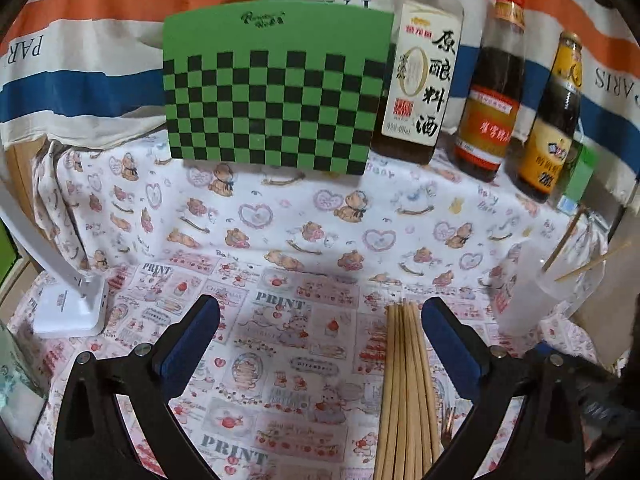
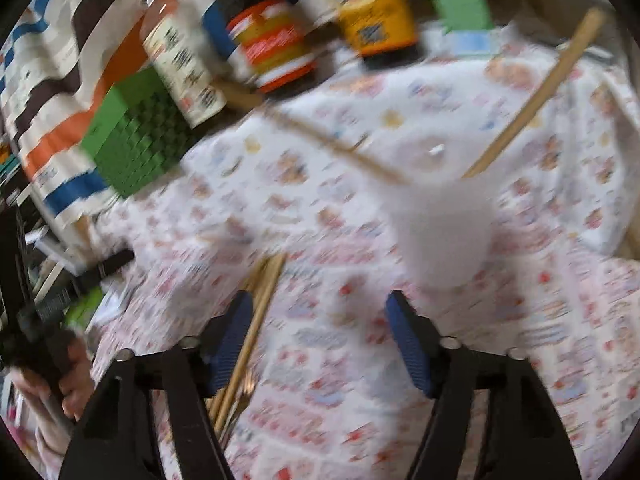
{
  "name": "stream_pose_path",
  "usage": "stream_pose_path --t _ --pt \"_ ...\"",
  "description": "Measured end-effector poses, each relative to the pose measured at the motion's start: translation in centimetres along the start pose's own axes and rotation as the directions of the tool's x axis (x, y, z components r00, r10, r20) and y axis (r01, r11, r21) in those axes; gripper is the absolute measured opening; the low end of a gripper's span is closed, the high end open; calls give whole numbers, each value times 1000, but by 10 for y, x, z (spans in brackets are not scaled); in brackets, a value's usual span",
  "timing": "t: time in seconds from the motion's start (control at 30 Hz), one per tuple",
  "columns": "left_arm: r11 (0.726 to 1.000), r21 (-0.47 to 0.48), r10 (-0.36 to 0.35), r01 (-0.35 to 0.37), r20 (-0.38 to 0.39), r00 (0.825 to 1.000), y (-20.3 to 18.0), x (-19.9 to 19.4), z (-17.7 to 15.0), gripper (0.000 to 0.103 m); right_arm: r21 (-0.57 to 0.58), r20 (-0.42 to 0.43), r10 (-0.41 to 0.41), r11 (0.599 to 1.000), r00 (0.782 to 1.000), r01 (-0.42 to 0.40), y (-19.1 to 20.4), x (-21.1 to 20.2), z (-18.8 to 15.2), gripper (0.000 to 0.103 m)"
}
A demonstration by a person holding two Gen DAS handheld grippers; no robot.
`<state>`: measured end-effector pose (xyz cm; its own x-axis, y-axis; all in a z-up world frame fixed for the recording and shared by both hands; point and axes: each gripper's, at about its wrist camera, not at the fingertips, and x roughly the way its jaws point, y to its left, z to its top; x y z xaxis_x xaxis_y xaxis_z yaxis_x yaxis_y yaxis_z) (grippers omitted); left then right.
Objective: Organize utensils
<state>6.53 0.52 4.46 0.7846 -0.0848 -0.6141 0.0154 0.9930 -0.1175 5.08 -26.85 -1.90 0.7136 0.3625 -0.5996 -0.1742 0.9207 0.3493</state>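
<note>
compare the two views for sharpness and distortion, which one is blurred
Left wrist view: sharp, the bottle label readable, fisheye bending the green checkered board. Right wrist view: motion-smeared throughout, the bottles and white cup soft.

The right gripper point(image 2: 320, 344) is hovering over the patterned cloth point(image 2: 320, 216) on the desk, jaws standing apart with nothing between them. A white cup point(image 2: 444, 224) holding two chopsticks point(image 2: 532, 96) is standing ahead, a chopstick bundle point(image 2: 256, 320) lying left.
</note>
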Motion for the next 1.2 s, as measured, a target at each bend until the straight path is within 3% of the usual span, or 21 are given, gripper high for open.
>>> stream_pose_path --t 0.13,0.3,0.47,0.63,0.93,0.97,1.03,1.2 --pt "1000 9 27 -26 -49 998 5 9 3 101 -57 -59 32 998 998 -35 22 15 -13 46" --pt "998 -51 25 -29 -77 997 16 17 3 101 -91 -140 55 994 989 -68 51 40 -26 28" --pt "993 -112 17 -25 -66 998 31 14 7 101 -126 -156 -11 992 988 -9 59 50 -41 18" --pt "990 -134 33 -42 -66 997 38 13 9 101 -103 -163 -22 995 986 5 53 54 -42 18" --pt "988 -153 12 -22 -64 998 41 8 12 101 -76 -212 77 993 974 -95 50 65 -44 18" --pt "988 -153 12 -22 -65 998 41 9 12 101 -72 -211 75 993 975 -92 50 64 -45 9" --pt "990 -138 33 -42 -64 997 40 9 12 101 -73 -212 62 994 975 -79 50 64 -46 3" --pt "993 -89 74 -79 -58 996 33 8 11 101 -130 -162 -43 991 986 22 48 51 -40 2"
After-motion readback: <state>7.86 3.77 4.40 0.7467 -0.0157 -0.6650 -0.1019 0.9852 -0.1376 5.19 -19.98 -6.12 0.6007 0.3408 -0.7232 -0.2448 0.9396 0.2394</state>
